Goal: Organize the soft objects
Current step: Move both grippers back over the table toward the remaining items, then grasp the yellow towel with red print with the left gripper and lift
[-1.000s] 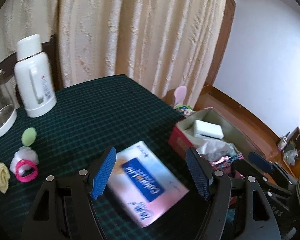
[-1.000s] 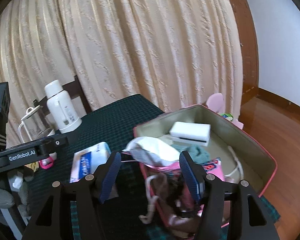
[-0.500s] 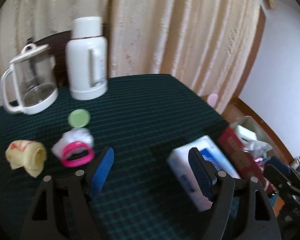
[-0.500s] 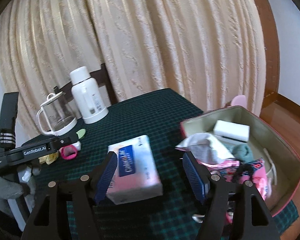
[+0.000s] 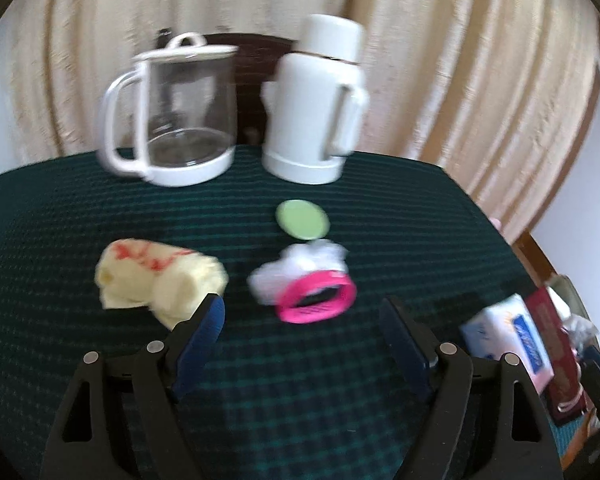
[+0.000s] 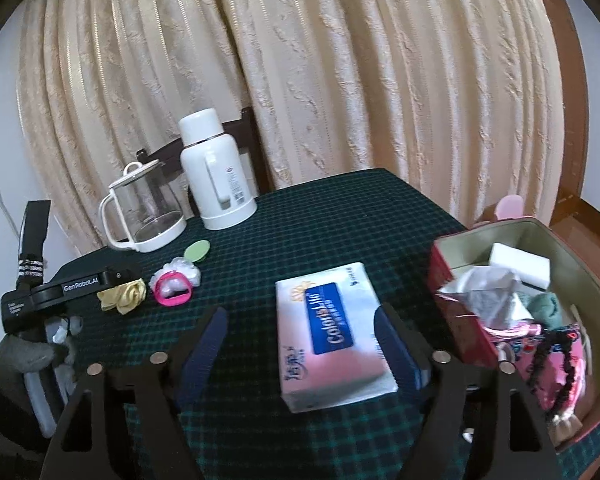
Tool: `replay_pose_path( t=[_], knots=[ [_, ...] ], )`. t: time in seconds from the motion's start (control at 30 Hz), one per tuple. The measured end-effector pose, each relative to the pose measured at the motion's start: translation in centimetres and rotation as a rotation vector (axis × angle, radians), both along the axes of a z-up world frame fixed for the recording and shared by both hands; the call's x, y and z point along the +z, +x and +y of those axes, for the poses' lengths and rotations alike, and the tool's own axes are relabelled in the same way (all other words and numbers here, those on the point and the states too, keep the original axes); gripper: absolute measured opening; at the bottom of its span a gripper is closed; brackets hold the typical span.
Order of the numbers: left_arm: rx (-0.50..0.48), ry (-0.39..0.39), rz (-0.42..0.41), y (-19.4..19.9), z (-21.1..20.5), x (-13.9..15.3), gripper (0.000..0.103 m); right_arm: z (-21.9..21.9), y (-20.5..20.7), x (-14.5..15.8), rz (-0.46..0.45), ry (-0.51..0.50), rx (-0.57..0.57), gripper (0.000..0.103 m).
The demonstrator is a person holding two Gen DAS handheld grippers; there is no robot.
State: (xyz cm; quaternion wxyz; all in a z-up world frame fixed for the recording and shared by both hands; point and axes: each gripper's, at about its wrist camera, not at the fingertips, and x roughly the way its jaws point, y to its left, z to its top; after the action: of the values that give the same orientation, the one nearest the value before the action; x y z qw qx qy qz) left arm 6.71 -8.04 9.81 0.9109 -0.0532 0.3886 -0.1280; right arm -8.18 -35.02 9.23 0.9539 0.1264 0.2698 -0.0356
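Note:
A rolled yellow cloth [image 5: 156, 276] with red print lies on the dark green checked table [image 5: 80, 216]; it also shows in the right wrist view [image 6: 126, 296]. Beside it sits a white puff in a pink ring [image 5: 308, 284] [image 6: 174, 284]. My left gripper [image 5: 302, 328] is open and empty just in front of the cloth and the ring. A tissue pack [image 6: 332, 332] [image 5: 508, 340] lies mid-table. My right gripper [image 6: 300, 344] is open and empty, its right finger beside the pack. A red box [image 6: 452, 276] at the right holds soft items.
A glass jug [image 5: 172, 120] [image 6: 144, 212] and a white thermos [image 5: 316, 108] [image 6: 216, 172] stand at the table's back, with a green disc [image 5: 302, 220] [image 6: 197, 250] in front. Curtains hang behind. Wooden floor lies past the right table edge.
My left gripper has swung left from the tissue pack and box to face the yellow cloth and pink ring. My right gripper has pulled back from the box toward the tissue pack.

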Motion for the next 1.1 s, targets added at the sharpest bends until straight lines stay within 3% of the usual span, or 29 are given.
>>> replay_pose_path(
  t=[0.3, 0.67, 0.77, 0.87, 1.1],
  knots=[
    [0.144, -0.015, 0.042, 2.7, 4.9, -1.4, 0.082, 2.2, 1.1, -0.5, 0.024, -0.005, 0.045, 0.082],
    [0.206, -0.045, 0.120, 4.4, 6.0, -3.8, 0.083, 3.9, 2.4, -1.2, 0.051, -0.003, 0.088, 0.084],
    [0.257, -0.082, 0.128, 5.5, 6.8, -3.7, 0.090, 4.3, 2.7, -1.5, 0.057, -0.002, 0.104, 0.084],
    [0.344, -0.125, 0.160, 7.0, 7.9, -4.1, 0.090, 4.8, 2.9, -1.8, 0.062, 0.002, 0.118, 0.084],
    [0.423, -0.086, 0.199, 9.1, 7.6, -5.5, 0.096, 5.0, 3.3, -2.3, 0.078, 0.010, 0.131, 0.084]
  ],
)
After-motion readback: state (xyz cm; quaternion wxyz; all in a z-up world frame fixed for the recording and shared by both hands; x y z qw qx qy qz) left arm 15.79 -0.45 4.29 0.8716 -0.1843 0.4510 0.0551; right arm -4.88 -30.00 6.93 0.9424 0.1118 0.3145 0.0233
